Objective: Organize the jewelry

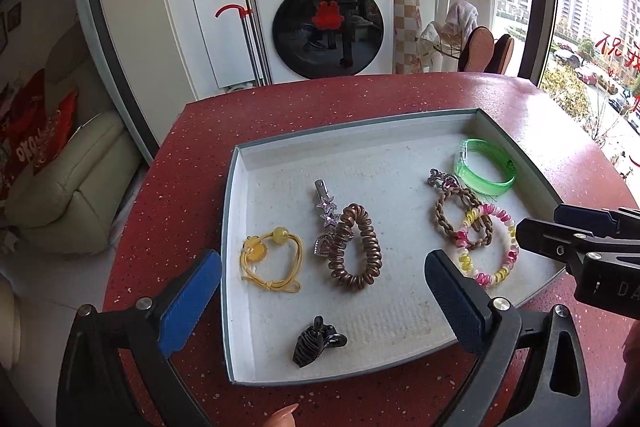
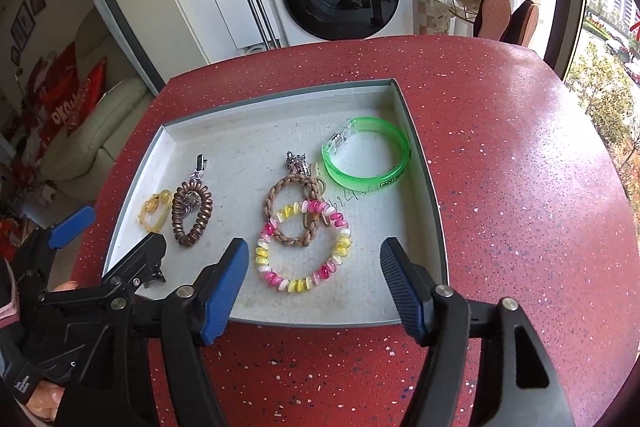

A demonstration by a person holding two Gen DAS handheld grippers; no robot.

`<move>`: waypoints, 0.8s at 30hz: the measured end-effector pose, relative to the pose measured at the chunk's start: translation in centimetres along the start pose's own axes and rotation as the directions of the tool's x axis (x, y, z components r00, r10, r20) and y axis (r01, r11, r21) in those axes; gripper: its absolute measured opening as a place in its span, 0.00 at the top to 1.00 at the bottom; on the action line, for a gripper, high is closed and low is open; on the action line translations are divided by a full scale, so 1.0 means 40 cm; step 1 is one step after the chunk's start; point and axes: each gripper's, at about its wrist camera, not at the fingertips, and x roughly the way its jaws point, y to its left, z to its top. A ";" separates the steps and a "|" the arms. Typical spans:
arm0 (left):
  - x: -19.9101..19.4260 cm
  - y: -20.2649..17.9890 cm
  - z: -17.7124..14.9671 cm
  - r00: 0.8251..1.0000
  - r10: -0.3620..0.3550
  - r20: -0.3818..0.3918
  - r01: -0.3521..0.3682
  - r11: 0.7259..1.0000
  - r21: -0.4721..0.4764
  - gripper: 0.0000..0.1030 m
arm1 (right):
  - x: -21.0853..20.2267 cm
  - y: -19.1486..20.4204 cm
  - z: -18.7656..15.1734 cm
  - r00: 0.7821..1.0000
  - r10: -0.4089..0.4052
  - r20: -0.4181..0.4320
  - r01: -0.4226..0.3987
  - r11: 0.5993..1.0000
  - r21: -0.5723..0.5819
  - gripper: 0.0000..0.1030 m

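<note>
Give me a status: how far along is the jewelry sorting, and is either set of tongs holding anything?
Done: pieces lie loose in the tray, including the green bangle and yellow hair tie.
In hand: nothing. Left tongs and right tongs hover open and empty.
Left: the pink-yellow coil overlaps the braided band; the star clip touches the brown coil.

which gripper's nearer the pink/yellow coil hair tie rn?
Right. The right gripper is open just in front of the pink-and-yellow coil tie, lined up with it. The left gripper, also open, hovers nearer the brown coil tie.
</note>
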 end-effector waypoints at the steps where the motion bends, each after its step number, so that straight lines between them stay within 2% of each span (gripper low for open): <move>1: -0.005 0.006 -0.005 1.000 -0.001 -0.001 0.001 1.000 -0.005 0.00 | -0.007 0.002 -0.004 1.000 -0.001 0.008 0.001 1.000 -0.004 0.21; 7: -0.036 0.016 -0.034 1.000 0.001 -0.010 -0.001 1.000 -0.024 0.00 | -0.037 0.011 -0.031 0.999 0.012 0.031 -0.012 1.000 -0.008 0.19; 8: -0.044 0.017 -0.041 1.000 -0.005 -0.010 0.005 0.999 -0.032 0.00 | -0.041 0.013 -0.038 0.999 0.012 0.036 -0.011 1.000 -0.012 0.17; 9: -0.051 0.018 -0.048 1.000 -0.011 -0.007 0.010 0.999 -0.040 0.00 | -0.046 0.016 -0.045 0.999 0.009 0.041 -0.008 1.000 -0.016 0.10; 10: -0.060 0.017 -0.056 1.000 -0.012 -0.003 0.012 0.999 -0.045 0.00 | -0.053 0.019 -0.053 0.999 0.007 0.053 -0.006 1.000 -0.020 0.09; 17: -0.112 0.012 -0.112 0.999 -0.011 0.032 0.014 0.997 -0.077 0.00 | -0.097 0.020 -0.104 0.991 0.009 0.135 -0.007 1.000 -0.013 0.09; 24: -0.152 0.021 -0.149 0.997 0.025 0.075 -0.016 0.992 -0.128 0.00 | -0.138 0.015 -0.148 0.975 -0.038 0.221 0.041 0.999 -0.010 0.08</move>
